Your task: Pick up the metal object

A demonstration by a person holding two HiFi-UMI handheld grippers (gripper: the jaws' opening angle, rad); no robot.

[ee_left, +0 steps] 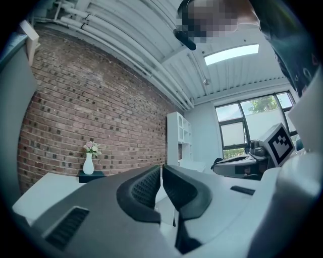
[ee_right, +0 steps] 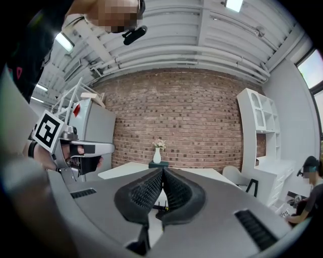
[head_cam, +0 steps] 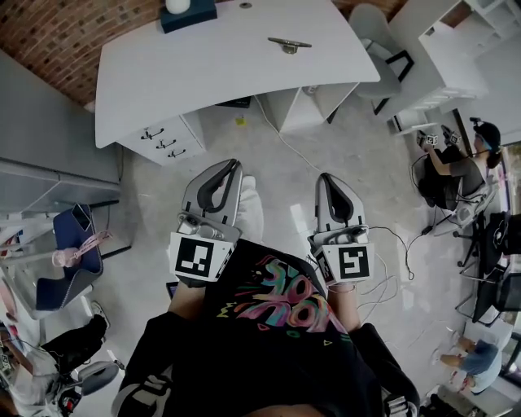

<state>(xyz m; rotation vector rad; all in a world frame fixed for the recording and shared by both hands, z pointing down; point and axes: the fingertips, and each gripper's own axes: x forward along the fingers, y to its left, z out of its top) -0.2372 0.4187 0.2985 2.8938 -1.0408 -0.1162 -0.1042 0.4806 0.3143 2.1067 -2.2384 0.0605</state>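
Both tongs are pressed together with nothing in them, left gripper point(head_cam: 230, 166) and right gripper point(head_cam: 326, 177) down by my waist. So I'd say I haven't even started the approach. The metal object point(head_cam: 288, 43), a slim silvery bar, lies well ahead on the white desk point(head_cam: 203, 77). Next I'd step in, reach and spread one pair.

A red brick wall point(ee_right: 192, 116) closes the far side of the room. A white table point(head_cam: 203, 73) stands before it, with a drawer unit point(head_cam: 163, 142) beneath. At the table's far edge a white vase point(ee_right: 157, 156) of flowers sits on a dark box point(head_cam: 189, 16). The floor point(head_cam: 146, 204) is pale and mottled, and a cable point(head_cam: 281, 138) trails across it. White shelving point(ee_right: 258, 126) stands to the right, near a grey chair point(head_cam: 376, 32). Pipes point(ee_right: 202, 53) run along the white ceiling, and daylight comes through tall windows point(ee_left: 247, 126).
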